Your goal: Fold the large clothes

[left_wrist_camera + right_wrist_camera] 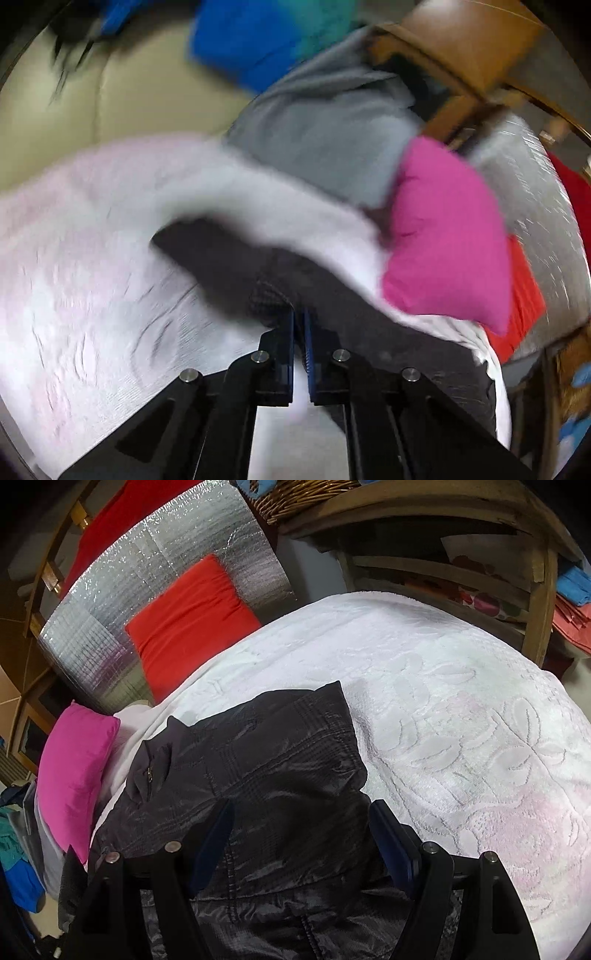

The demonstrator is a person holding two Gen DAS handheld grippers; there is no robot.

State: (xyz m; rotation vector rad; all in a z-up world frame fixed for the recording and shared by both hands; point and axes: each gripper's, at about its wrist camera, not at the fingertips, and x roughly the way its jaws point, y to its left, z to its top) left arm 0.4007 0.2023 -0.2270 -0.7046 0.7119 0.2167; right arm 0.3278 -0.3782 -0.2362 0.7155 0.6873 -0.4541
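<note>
A dark grey jacket (pixel 280 760) with a faint check pattern lies spread on a white bedspread (pixel 461 701) with raised flowers. In the right wrist view my right gripper (pixel 304 830) hovers low over the jacket's near part. Its jaws are wide open and the pads are clear of the cloth. The left wrist view is blurred. There my left gripper (pixel 299 321) has its jaws together at the edge of the jacket (pixel 236 258), with dark cloth bunched at the tips. The white bedspread (pixel 92 258) lies to the left.
A pink pillow (pixel 74 771) and a red pillow (pixel 188 616) lean on a silver foil panel (pixel 155 554) at the bed's head. A wooden frame (pixel 480 572) and a wicker basket (pixel 295 494) stand beyond. Grey cloth (pixel 325 122) and blue cloth (pixel 243 40) lie past the jacket.
</note>
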